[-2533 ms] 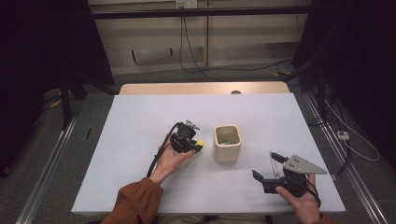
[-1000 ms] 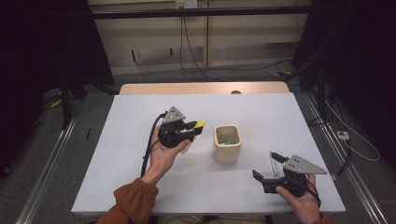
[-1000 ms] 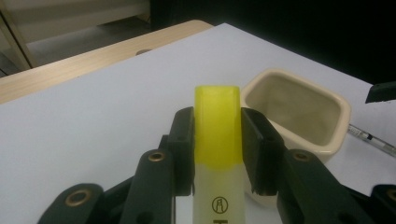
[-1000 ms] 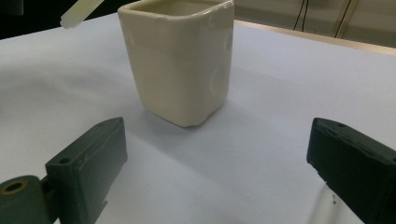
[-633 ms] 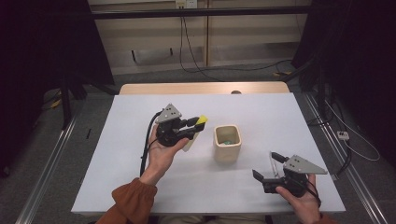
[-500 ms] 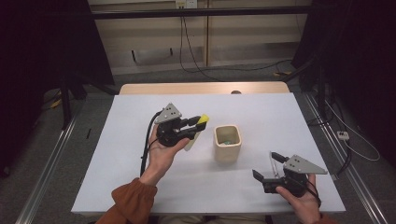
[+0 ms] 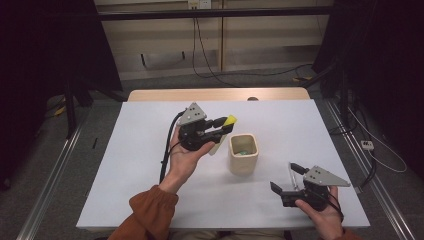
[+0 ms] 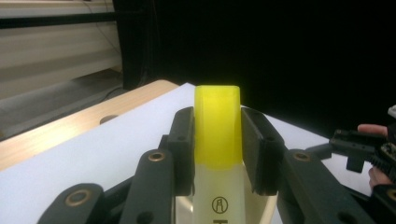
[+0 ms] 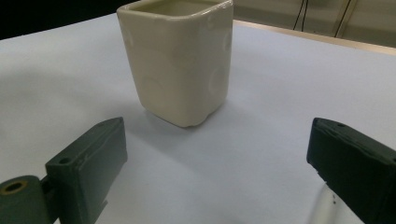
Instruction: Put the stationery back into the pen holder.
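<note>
marker (image 8: 217, 126) pinched by left gripper (image 7: 220, 128); right gripper (image 7: 289, 178) spread on white table (image 7: 140, 150), dark room.

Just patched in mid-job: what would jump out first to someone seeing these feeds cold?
The bright yellow-capped marker, clamped between the jaws of the left gripper and held in the air left of the cup, is the only strong colour. Next is the cream square cup standing near the middle of the white table. The right gripper sits at the table's near right, jaws wide open and pointing at the cup.

The marker's (image 8: 218, 140) lower body is cut off by the frame edge.
</note>
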The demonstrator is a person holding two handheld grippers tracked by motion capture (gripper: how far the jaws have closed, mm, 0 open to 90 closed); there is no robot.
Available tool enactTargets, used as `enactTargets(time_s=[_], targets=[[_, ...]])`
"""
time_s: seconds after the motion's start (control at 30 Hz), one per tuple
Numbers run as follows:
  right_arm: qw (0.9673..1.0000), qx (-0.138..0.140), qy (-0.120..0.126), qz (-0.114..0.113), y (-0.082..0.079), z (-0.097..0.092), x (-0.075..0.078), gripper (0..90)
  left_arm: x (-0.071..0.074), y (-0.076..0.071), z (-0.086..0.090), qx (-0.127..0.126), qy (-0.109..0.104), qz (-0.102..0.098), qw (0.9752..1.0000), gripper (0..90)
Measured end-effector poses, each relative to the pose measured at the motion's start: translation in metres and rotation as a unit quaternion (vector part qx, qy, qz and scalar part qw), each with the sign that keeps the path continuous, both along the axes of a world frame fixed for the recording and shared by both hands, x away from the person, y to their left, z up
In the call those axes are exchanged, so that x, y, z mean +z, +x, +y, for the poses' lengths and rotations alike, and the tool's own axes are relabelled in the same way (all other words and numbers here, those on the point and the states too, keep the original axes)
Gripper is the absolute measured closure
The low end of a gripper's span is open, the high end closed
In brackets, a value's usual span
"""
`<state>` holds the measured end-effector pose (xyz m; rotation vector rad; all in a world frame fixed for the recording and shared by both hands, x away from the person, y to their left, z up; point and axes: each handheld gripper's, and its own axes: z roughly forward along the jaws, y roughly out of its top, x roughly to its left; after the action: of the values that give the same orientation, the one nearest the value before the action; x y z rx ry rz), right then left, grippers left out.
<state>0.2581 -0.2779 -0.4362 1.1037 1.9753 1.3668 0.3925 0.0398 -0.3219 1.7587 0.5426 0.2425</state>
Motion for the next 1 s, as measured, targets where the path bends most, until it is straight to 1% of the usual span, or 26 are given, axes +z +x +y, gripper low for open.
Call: enactTargets(time_s=[0.07,0.13,0.17,0.2,0.23,0.33,0.4,0.43,0.5,0.57,0.67,0.73,0.8,0.87,0.97,1.0], targets=[[1.0,0.0,0.0,-0.001,0.0,0.0,0.0,4.6,0.001,0.001,-0.006,0.0,-0.003,-0.002,1.0,67.4],[1.0,0.0,0.0,0.0,0.0,0.0,0.0,4.6,0.002,0.003,-0.01,-0.001,-0.004,0.0,1.0,67.4],[1.0,0.0,0.001,0.0,0.0,0.0,0.0,4.6,0.002,0.003,-0.012,-0.005,-0.004,0.003,1.0,67.4],[1.0,0.0,0.001,-0.001,0.0,0.0,0.0,4.6,0.002,0.004,-0.014,-0.01,-0.005,0.002,0.9999,67.4],[1.0,0.0,0.001,0.0,0.0,0.0,0.0,4.6,0.002,0.004,-0.016,-0.007,-0.005,0.004,1.0,67.4],[1.0,0.0,0.0,0.0,0.0,0.0,0.0,4.6,0.002,0.004,-0.021,-0.01,-0.007,0.001,0.9999,67.4],[1.0,0.001,0.001,0.0,0.0,0.0,0.0,4.6,0.002,0.005,-0.024,-0.011,-0.011,0.004,0.9999,67.4],[1.0,0.001,0.001,0.0,0.0,0.0,0.0,4.6,0.003,0.006,-0.025,-0.006,-0.012,0.002,0.9999,67.4],[1.0,0.002,0.0,0.0,0.0,0.0,0.0,4.6,0.005,0.007,-0.029,-0.005,-0.016,0.003,0.9999,67.4],[1.0,0.001,0.001,0.0,0.0,0.0,0.0,4.6,0.006,0.008,-0.033,-0.002,-0.013,-0.003,0.9999,67.4],[1.0,0.001,0.0,0.001,0.0,0.0,0.0,4.6,0.007,0.011,-0.039,-0.002,-0.014,-0.004,0.9999,67.4],[1.0,0.001,0.0,0.001,0.0,0.0,0.0,4.6,0.007,0.013,-0.043,-0.004,-0.021,-0.004,0.9998,67.4],[1.0,0.002,0.0,0.001,0.0,0.0,0.0,4.6,0.005,0.014,-0.049,-0.011,-0.021,-0.001,0.9997,67.4],[1.0,0.002,0.0,0.001,0.0,0.0,0.0,4.6,0.004,0.014,-0.054,-0.015,-0.017,-0.008,0.9997,67.4],[1.0,0.002,0.0,0.002,0.0,0.0,0.0,4.6,0.001,0.016,-0.061,-0.022,-0.026,-0.004,0.9994,67.4],[1.0,0.002,0.0,0.001,0.0,0.0,0.0,4.6,-0.001,0.017,-0.063,-0.021,-0.023,-0.005,0.9995,67.3]])
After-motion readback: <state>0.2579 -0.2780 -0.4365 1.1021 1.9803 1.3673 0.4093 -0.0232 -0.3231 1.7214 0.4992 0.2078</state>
